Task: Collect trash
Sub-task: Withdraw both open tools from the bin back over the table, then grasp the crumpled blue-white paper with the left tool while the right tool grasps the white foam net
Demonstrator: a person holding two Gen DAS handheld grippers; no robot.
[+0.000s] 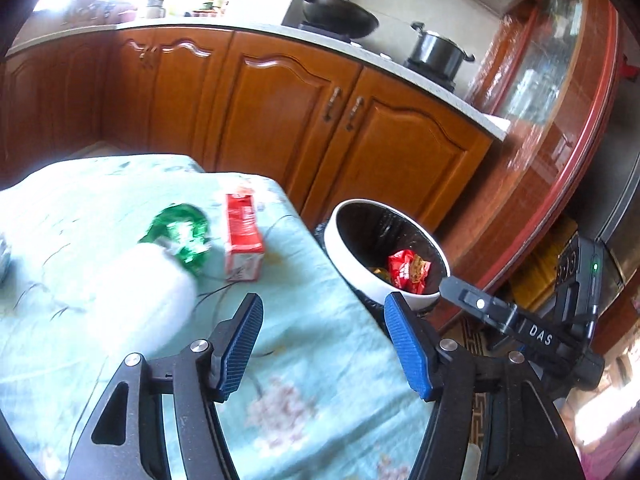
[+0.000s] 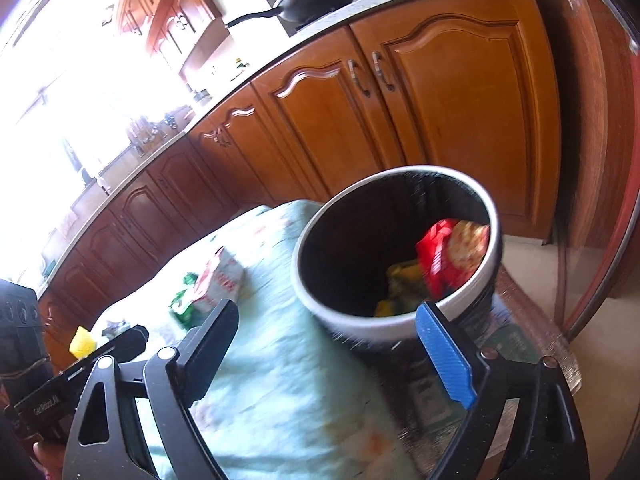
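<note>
We had both grippers over the table (image 1: 120,208), which wore a pale green cloth. Left gripper (image 1: 324,344) stood w/ jaws apart, nothing betw. the blue pads; it hung above the cloth near the table's right edge. Right gripper (image 2: 340,356) stood wide, also empty, pointing down at the bin (image 2: 352,320).

The bin, white rim w/ black liner, stood on the floor just beside the table's right edge, by the far corner. Inside lay a red wrapper (image 2: 440,256) against the wall, plus sth yellow-green (image 2: 404,280) lower down; too blurred to name.

Trash on the table: a red carton (image 1: 243,236) lay on its side near the far right corner, long side running along the right edge. Just left of it, a green wrapper (image 1: 182,232), crumpled, approx. touching a white blurred mass (image 1: 140,296) nearer us, poss. a bag or tissue. In the right wrist view a small yellow item (image 2: 82,343) sat on the cloth toward the left edge.

Behind: wood cabinets (image 1: 280,112), a wok (image 1: 340,12) and a pot (image 1: 438,54) on the worktop.
</note>
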